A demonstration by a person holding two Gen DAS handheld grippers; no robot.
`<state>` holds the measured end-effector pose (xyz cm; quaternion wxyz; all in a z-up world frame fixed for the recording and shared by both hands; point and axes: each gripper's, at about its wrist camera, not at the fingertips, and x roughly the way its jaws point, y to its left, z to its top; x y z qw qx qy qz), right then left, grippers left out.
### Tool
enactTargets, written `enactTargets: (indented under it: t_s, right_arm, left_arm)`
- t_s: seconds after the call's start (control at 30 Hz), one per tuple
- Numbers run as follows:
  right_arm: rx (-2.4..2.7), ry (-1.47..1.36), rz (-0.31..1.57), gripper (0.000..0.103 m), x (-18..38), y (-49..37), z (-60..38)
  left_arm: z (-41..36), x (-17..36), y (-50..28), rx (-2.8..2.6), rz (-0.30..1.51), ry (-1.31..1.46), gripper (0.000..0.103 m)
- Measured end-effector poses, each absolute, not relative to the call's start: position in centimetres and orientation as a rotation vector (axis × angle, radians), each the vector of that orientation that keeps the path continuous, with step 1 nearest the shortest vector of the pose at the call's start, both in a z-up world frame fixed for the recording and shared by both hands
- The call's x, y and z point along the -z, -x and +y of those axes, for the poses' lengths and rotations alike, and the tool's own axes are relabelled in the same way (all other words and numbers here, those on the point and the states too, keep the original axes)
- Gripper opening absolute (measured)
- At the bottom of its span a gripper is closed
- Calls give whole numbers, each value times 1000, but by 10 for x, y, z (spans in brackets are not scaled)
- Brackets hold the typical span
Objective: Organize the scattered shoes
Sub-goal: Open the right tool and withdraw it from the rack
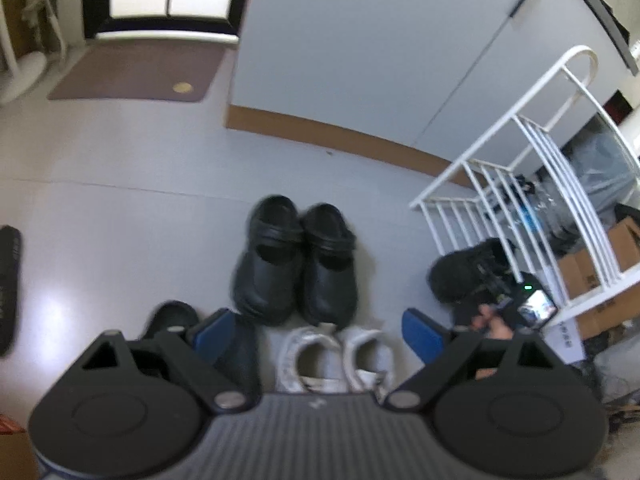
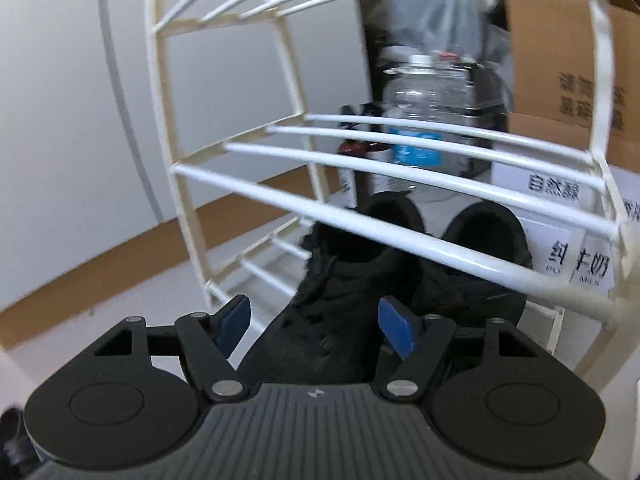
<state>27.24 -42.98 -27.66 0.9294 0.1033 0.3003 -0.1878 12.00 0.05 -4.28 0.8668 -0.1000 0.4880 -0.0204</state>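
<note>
Sorting shoes on a grey floor (image 1: pixel 120 200) beside a white wire rack (image 2: pixel 360 168).
Rack: lowest tier carries a black sneaker pair (image 2: pixel 400 280). Floor: black clog pair (image 1: pixel 296 264) side by side, white sneaker pair (image 1: pixel 336 360) just behind them. Right gripper (image 2: pixel 316 324): spread wide, straddling the left black sneaker, not touching. Left gripper (image 1: pixel 320 332): released, hovering over the white pair.

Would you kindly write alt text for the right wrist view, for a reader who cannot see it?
The right claw, open, straddles a black sneaker at the bottom of a white wire shoe rack; a second black sneaker sits beside it. Behind the rack stand a clear plastic jug and cardboard boxes.
</note>
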Motion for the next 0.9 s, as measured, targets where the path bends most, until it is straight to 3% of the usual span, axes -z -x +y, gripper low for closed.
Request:
enactTargets:
  t_s: [0.17,0.63,0.9]
  right_arm:
    - [350,-170,704,75,240,-265,-415]
    - [230,-74,755,75,61,-223,-378]
    - [145,-42,757,75,6,-180,-350]
  left_arm:
    - [11,42,-115,35,1036,217,92]
    - [9,23,-95,65,989,305,92]
    - [1,10,-79,87,967,344,92]
